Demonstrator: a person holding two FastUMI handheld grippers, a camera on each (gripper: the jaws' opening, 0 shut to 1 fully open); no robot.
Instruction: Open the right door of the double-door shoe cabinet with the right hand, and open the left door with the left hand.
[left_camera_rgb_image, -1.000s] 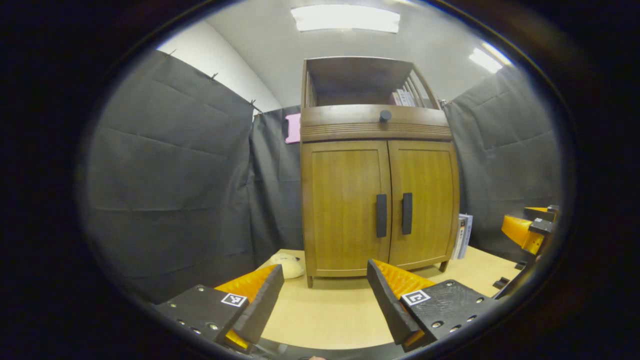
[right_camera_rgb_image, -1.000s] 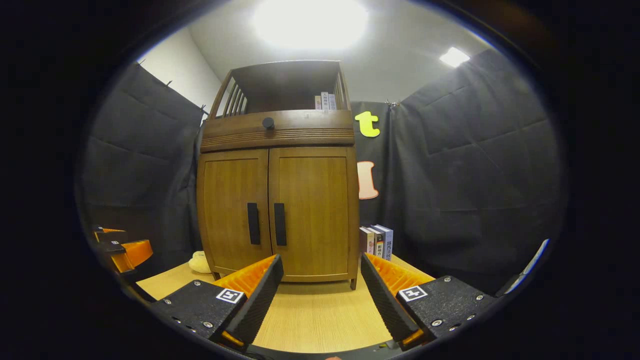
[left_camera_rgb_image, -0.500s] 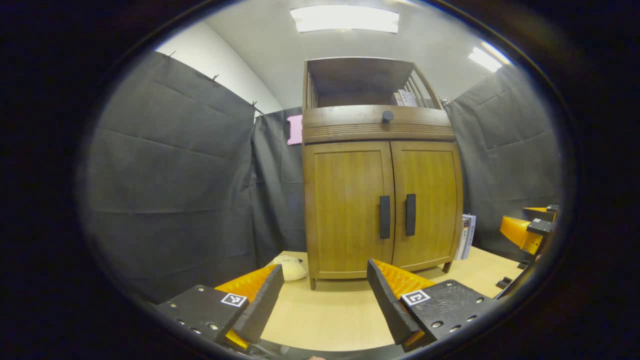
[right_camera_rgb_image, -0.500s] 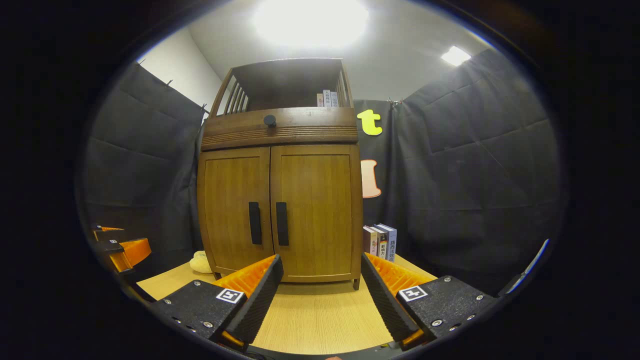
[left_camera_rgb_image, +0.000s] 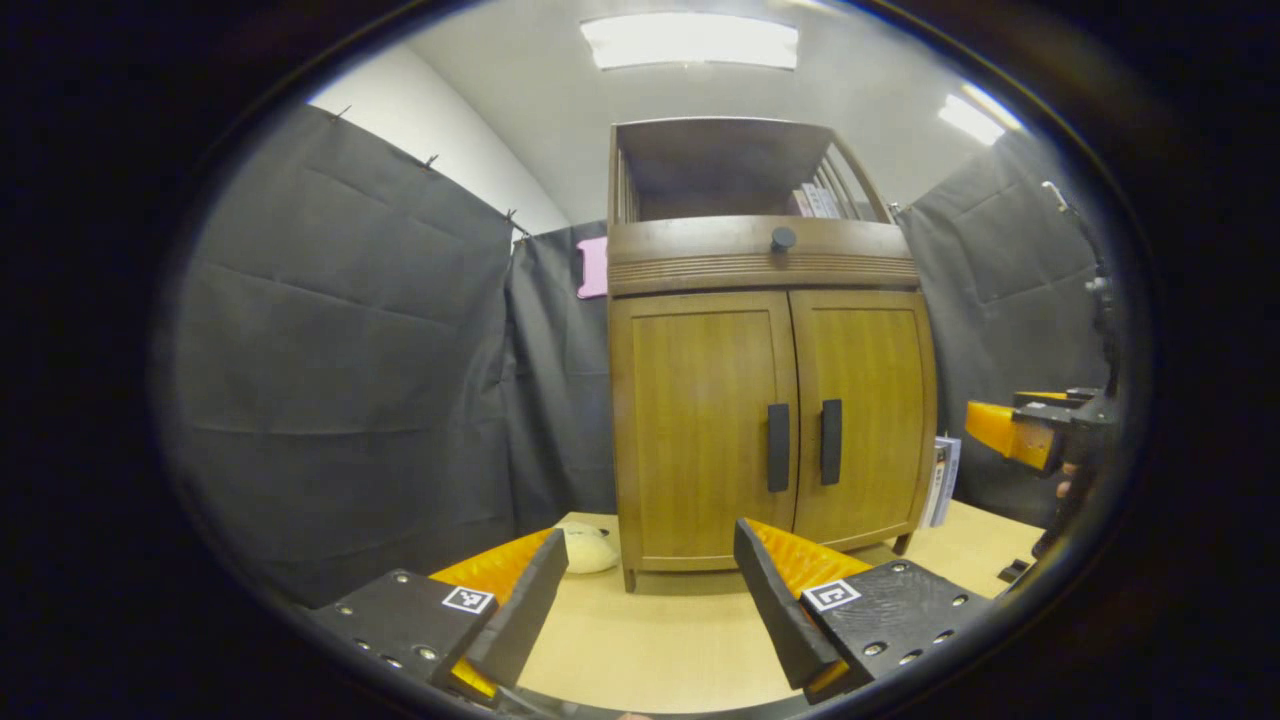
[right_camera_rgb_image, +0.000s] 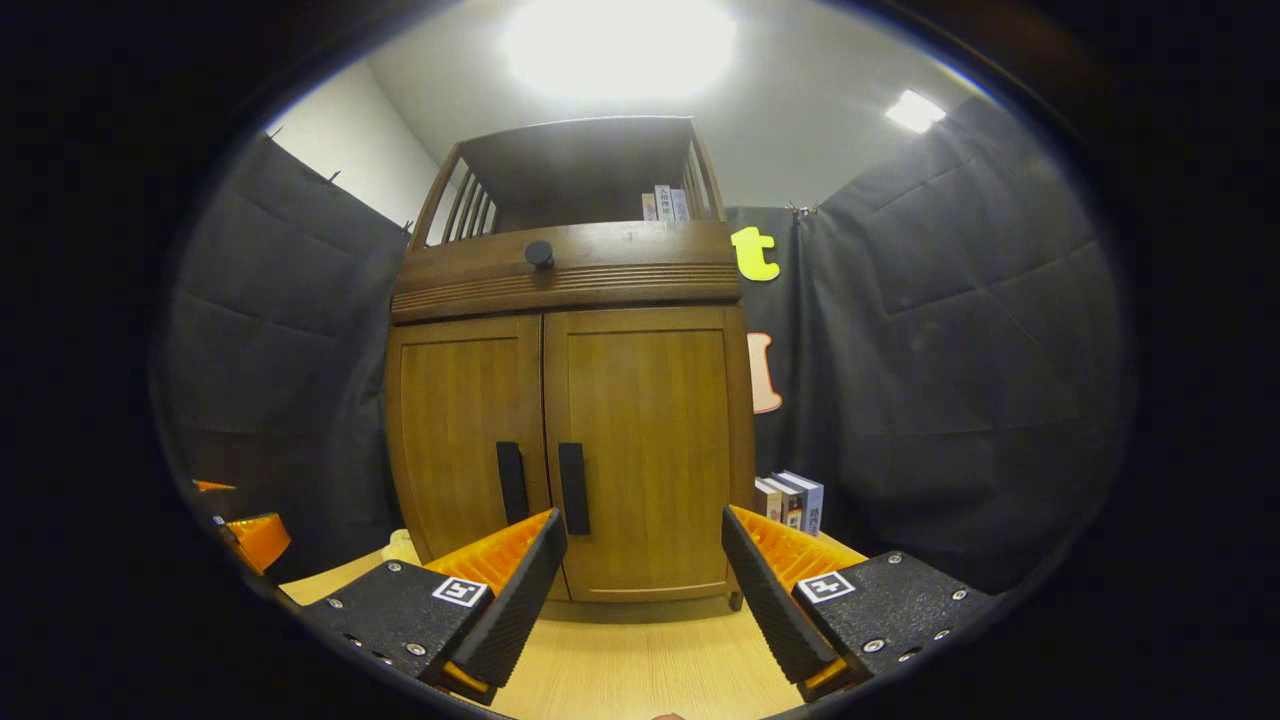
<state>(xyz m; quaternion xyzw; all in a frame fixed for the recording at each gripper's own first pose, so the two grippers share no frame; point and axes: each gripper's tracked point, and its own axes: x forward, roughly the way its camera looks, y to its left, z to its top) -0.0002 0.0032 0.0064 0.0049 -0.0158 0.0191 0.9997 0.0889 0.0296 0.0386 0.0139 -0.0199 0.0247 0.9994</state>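
A: Where does the job stand?

B: At the approach, I'd judge. The shoe cabinet (right_camera_rgb_image: 565, 400) stands on the bench (left_camera_rgb_image: 690, 640) with both doors closed. The right tool (right_camera_rgb_image: 640, 590) is spread wide and holds nothing; it faces the cabinet, with the right door (right_camera_rgb_image: 645, 455) ahead between its fingers.

A: And the other one?

B: The left tool (left_camera_rgb_image: 650, 600) is also spread and empty, well apart from the cabinet. In its view the left door (left_camera_rgb_image: 700, 430) sits straight ahead, and the right tool shows at the far right edge.

A: What does the next move call for?

B: Likely bringing the right tool up to the right handle (right_camera_rgb_image: 573, 488), a dark upright bar just beside the centre seam, closing the fingers around it and pulling outward along the hinge arc. The left handle (right_camera_rgb_image: 511, 482) is close by, so the fingers should go around only one bar.

A: Counts?

B: One cabinet, two doors, two bar handles, one round knob (right_camera_rgb_image: 539, 254) on the band above, two tools. A few books (right_camera_rgb_image: 790, 500) stand at the cabinet's right side, more on the top shelf; one pale soft object (left_camera_rgb_image: 588, 548) lies at its left foot.
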